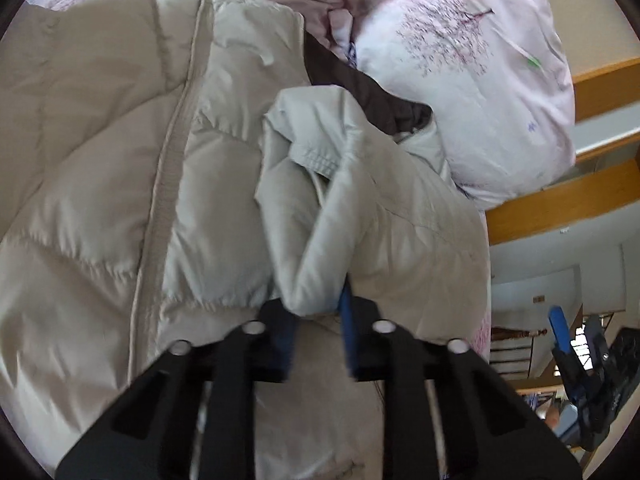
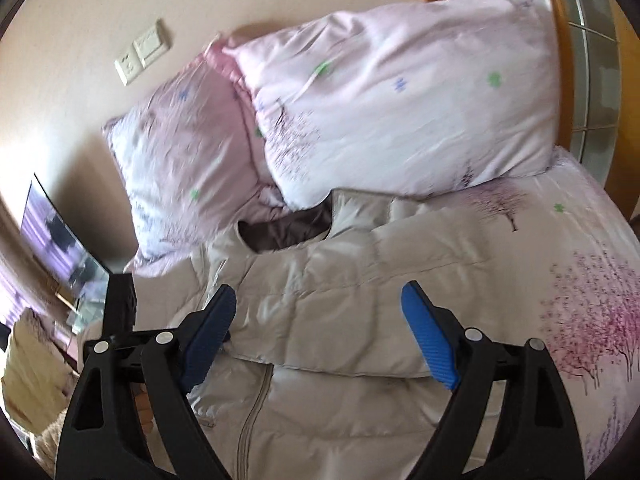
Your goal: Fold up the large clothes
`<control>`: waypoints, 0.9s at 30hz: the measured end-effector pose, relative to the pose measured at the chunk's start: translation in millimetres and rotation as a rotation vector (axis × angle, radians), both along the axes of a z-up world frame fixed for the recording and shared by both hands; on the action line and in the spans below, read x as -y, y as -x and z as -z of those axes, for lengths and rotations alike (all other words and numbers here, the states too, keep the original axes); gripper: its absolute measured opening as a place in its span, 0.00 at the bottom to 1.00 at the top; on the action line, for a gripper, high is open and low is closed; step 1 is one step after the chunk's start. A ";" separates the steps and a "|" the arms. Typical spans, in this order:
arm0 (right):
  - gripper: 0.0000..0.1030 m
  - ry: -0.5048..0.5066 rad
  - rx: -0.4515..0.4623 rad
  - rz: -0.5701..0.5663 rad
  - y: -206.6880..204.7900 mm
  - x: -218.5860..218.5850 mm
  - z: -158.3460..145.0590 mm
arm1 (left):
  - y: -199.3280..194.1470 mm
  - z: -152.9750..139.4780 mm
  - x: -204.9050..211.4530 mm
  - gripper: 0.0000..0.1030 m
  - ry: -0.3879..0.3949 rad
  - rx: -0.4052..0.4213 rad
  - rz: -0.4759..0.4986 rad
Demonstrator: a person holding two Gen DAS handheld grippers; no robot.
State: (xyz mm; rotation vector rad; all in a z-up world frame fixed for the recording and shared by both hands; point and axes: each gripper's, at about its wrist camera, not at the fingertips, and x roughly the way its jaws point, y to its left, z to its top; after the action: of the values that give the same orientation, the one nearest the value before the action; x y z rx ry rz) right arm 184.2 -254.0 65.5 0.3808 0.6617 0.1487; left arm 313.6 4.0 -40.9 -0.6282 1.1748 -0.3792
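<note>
A: Left wrist view first. What has the left gripper (image 1: 318, 312) got?

B: Its fingers (image 1: 347, 320) are pinched together on a bunched fold of the beige puffer jacket (image 1: 100, 184). The fold looks like a sleeve (image 1: 332, 216), with a stitched cuff showing further up, and it rises from between the blue pads.

A: And the jacket itself?

B: Spread flat on the bed, filling the left and middle of the picture. Its zip line (image 1: 168, 168) runs from top to bottom, and a dark brown lining (image 1: 360, 88) shows at the collar, just beside a pink floral pillow (image 1: 472, 92). At the right edge there is a wooden bed frame (image 1: 560, 204), and below it the right gripper (image 1: 576, 356), off the side of the mattress and well apart from the jacket.

A: Now the right wrist view.

B: Here the right gripper (image 2: 320, 328) has its fingers (image 2: 428, 340) wide apart with nothing between them. They hang over the jacket (image 2: 340, 292) without touching it that I can tell. One sleeve (image 2: 360, 320) lies folded across the chest, over the zip (image 2: 256, 400).

A: What's around it?

B: The collar with its brown lining (image 2: 288, 228) points toward two pink floral pillows (image 2: 400, 112) against the wall. The floral bedsheet (image 2: 580, 300) shows on the right. A wall switch plate (image 2: 142, 52) sits upper left, and a screen (image 2: 56, 236) is at the left edge, blurred.
</note>
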 end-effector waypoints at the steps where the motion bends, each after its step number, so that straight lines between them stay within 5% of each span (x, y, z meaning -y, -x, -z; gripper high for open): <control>1: 0.84 -0.003 0.006 0.003 1.8 1.6 -0.9 | 0.8 -1.6 -3.4 0.12 0.000 0.013 -0.012; 5: 0.83 -0.001 0.029 0.014 1.8 4.2 -6.1 | 12.5 -8.9 -27.6 0.11 -0.004 0.041 -0.077; 9: 0.71 -0.008 -0.018 -0.033 -17.4 -18.0 2.2 | 13.4 0.7 -32.9 0.18 -0.013 0.020 -0.066; 12: 0.49 -0.017 -0.101 -0.145 -41.4 -55.8 17.0 | 22.5 -6.8 -41.5 0.40 -0.009 0.054 -0.073; 14: 0.36 0.006 -0.160 -0.228 -58.1 -89.2 29.0 | 33.9 -21.9 -51.8 0.66 -0.015 0.111 -0.083; 16: 0.28 0.032 -0.196 -0.279 -70.2 -115.1 38.1 | 55.4 -41.6 -73.6 0.72 -0.026 0.194 -0.117; 22: 0.24 0.098 -0.282 -0.393 -103.4 -188.4 65.9 | 135.1 -59.9 -163.1 0.75 -0.103 0.274 -0.289; 27: 0.25 0.244 -0.410 -0.411 -127.7 -231.0 106.2 | 190.4 -42.2 -238.5 0.73 -0.111 0.214 -0.485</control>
State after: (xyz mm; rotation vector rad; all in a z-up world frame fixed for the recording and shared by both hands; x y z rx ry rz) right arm 311.9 -23.1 -40.8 0.0313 1.1479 0.3822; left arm 123.1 242.5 1.3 -0.7315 0.7997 0.0310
